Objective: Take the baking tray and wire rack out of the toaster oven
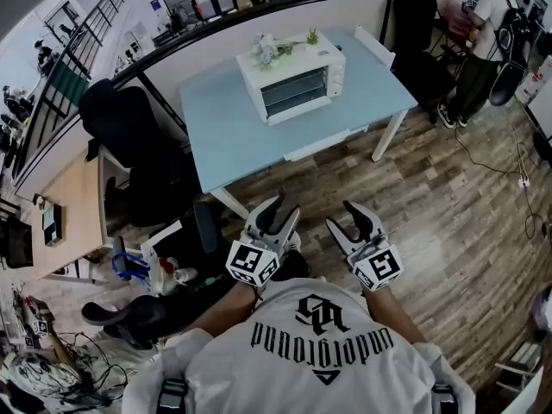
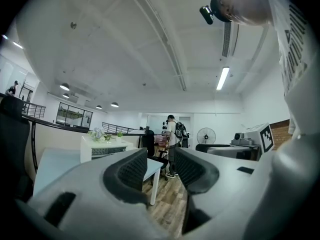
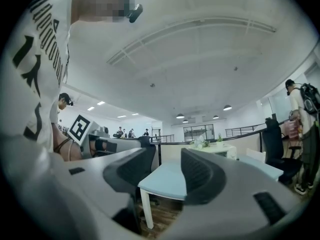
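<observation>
Sitting on the blue table [image 1: 231, 138] (wooden floor [image 1: 453, 222] below) is the toaster oven [image 1: 293, 78].

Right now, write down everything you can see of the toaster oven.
The toaster oven is a white, boxy appliance, metal by its look, with a dark glass door across its front that looks shut and a white panel beside it. It stands upright near the far edge of a pale blue table, with the door turned toward the near side. Small plants sit on its top.

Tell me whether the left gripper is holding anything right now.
No: in its own view the left gripper has its jaws apart, with nothing between them.
</observation>
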A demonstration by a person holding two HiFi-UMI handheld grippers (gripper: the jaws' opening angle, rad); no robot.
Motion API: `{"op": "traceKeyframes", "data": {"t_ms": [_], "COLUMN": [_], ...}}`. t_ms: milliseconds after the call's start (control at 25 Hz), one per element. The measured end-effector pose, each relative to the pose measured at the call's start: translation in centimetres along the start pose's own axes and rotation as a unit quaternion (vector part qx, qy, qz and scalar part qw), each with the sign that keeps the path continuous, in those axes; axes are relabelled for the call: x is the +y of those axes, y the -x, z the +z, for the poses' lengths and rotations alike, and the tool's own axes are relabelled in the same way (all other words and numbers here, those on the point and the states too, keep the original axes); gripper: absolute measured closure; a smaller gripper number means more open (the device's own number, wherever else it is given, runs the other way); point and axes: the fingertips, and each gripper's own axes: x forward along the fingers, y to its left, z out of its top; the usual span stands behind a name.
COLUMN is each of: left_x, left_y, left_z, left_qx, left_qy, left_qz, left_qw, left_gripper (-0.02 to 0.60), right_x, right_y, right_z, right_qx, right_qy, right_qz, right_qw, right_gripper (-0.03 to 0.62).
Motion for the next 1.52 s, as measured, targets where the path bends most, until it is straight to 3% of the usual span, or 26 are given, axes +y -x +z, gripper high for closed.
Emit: {"op": "traceKeyframes", "data": {"t_ms": [480,1200,1520], "left_x": [3.1,16.5,22.2], "left_y": [-6.5,-17.5,-20.1], "left_z": [-0.8,1.4,2.2], "left_qx": [0.009,0.007,0.001], "left_qy": [0.01,0.011,0.012], "left_qz": [-0.026,-0.044,-0.048], "left_qw": [0.9996,0.999,0.9988], "left_gripper": [0.365,0.365,0.365], "right_x": [-5.3,-15.0,-17.2], "right_y": [-4.0,-18.0,-23.2], "right_z": [-2.0,-1.7,-1.5], "right_qx": [0.029,0.026,0.027], "right_qy": [-0.02,-0.023,-0.024], "right_qz": [-0.022,-0.046,-0.06], "right_qw": [0.999,0.998,0.998], "right_gripper": [0.359,0.359,0.359]}}
